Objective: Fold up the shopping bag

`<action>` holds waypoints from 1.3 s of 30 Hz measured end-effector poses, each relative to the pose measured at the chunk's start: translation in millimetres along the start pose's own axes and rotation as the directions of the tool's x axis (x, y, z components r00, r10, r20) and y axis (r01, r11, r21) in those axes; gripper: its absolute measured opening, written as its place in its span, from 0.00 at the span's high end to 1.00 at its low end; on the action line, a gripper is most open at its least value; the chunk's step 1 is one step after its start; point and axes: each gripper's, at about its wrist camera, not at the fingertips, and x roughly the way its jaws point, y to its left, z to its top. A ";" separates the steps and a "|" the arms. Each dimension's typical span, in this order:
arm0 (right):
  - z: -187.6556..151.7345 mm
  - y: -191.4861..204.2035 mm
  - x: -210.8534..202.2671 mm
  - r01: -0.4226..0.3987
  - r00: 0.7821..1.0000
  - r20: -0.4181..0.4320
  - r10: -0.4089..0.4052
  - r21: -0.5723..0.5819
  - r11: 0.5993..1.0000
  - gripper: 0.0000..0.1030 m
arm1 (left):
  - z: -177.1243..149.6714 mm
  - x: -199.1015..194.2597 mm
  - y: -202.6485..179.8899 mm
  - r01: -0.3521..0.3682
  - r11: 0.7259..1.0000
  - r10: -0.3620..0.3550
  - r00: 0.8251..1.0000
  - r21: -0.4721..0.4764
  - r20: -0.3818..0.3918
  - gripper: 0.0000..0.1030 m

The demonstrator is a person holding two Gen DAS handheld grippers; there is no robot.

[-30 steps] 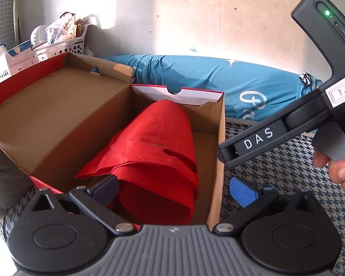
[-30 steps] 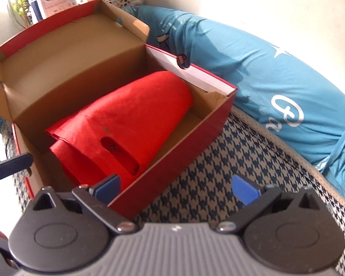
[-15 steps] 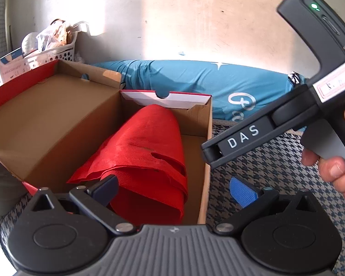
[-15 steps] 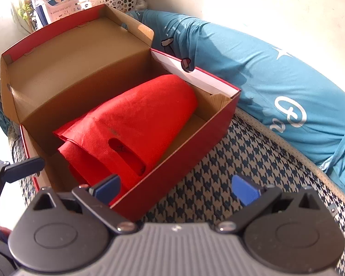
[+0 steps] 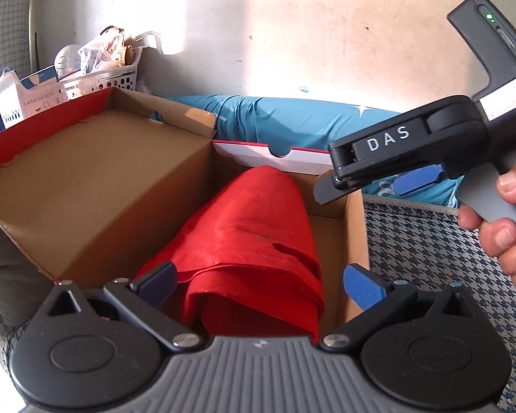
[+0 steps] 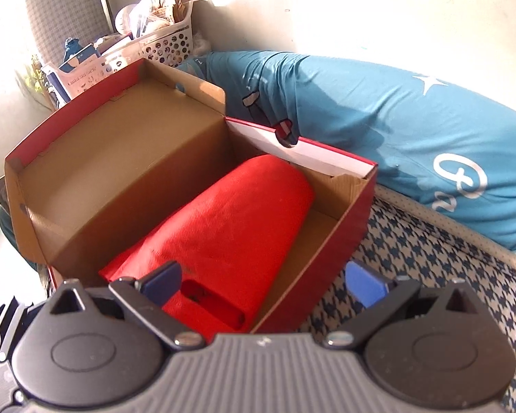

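We see the red nonwoven shopping bag [image 6: 230, 227], folded into a soft rounded bundle, lying inside the open cardboard shoebox [image 6: 113, 179]. Both hand-held grippers, left [image 5: 259, 284] and right [image 6: 263, 280], hover over the box's near end, fingers spread, empty. Beyond the box slumps a teal pillow [image 6: 378, 117].

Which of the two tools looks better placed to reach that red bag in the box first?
Probably the left tool: it is open, with the red bag lying right between its fingers. The right tool, also open, straddles the shoebox wall.
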 end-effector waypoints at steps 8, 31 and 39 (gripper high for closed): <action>10.9 20.1 36.3 -0.002 0.998 -0.061 -0.006 -0.132 0.991 0.29 | 0.2 7.5 6.3 -0.008 1.000 0.008 1.000 0.015 -0.009 0.00; 8.8 24.7 79.0 0.106 0.976 -0.106 -0.188 -0.525 0.844 0.18 | -3.5 21.0 5.1 0.009 0.998 -0.006 0.999 0.068 -0.043 0.00; 11.6 21.7 72.0 0.086 0.986 -0.084 -0.145 -0.492 0.866 0.15 | -3.0 24.0 6.5 0.035 0.998 -0.032 0.998 0.047 -0.055 0.00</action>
